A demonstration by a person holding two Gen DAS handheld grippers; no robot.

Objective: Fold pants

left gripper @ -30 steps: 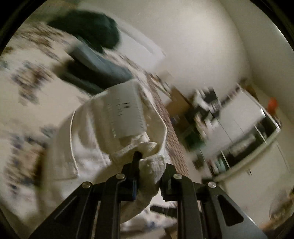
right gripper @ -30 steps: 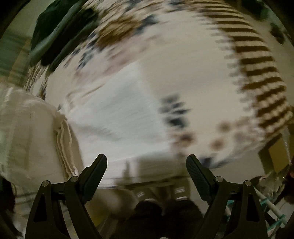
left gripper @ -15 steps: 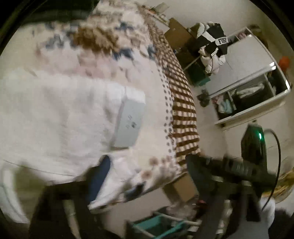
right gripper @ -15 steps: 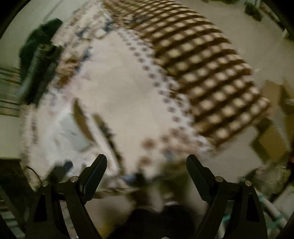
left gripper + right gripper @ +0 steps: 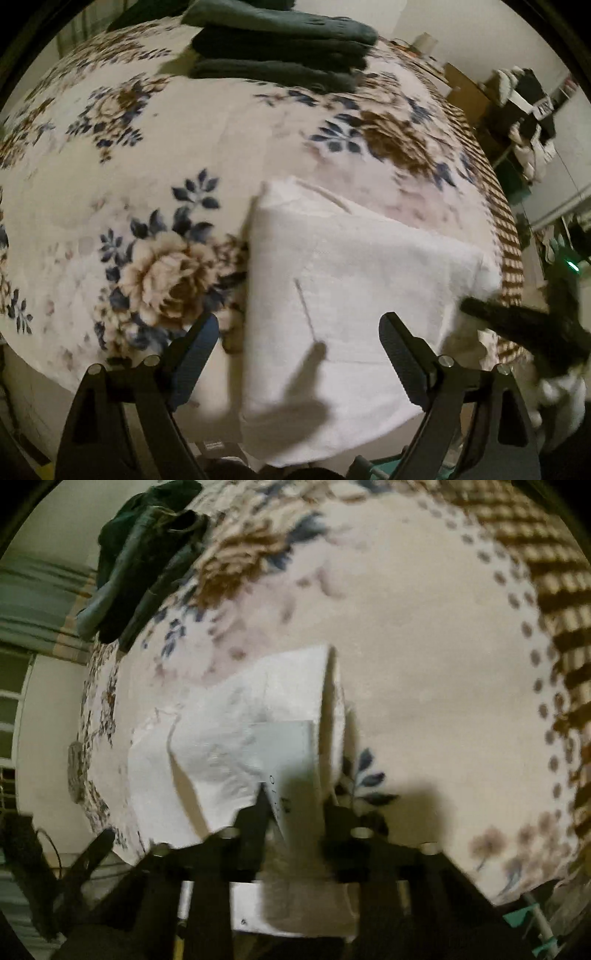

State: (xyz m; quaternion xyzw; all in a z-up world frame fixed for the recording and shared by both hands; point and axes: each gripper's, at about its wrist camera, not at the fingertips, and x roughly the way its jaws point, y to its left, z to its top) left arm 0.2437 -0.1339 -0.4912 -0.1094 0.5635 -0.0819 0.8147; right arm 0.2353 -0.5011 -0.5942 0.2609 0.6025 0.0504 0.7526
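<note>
White pants (image 5: pixel 351 291) lie folded on a floral blanket (image 5: pixel 155 155) near the bed's front edge. My left gripper (image 5: pixel 299 347) is open and empty, its fingers astride the pants' near left part. My right gripper (image 5: pixel 295 812) is shut on the white pants (image 5: pixel 258 731) at an edge with a pale label (image 5: pixel 291 760). The right gripper also shows in the left wrist view (image 5: pixel 524 325) at the pants' right edge.
A stack of dark folded clothes (image 5: pixel 280 44) sits at the blanket's far side, also in the right wrist view (image 5: pixel 147 561). A brown checked border (image 5: pixel 554 590) runs along the bed's right. Cluttered shelves (image 5: pixel 524 110) stand beyond the bed.
My left gripper has let go of the white pants and opened. My right gripper, open a second ago, has closed on the pants' edge. The pants now lie flat on the blanket.
</note>
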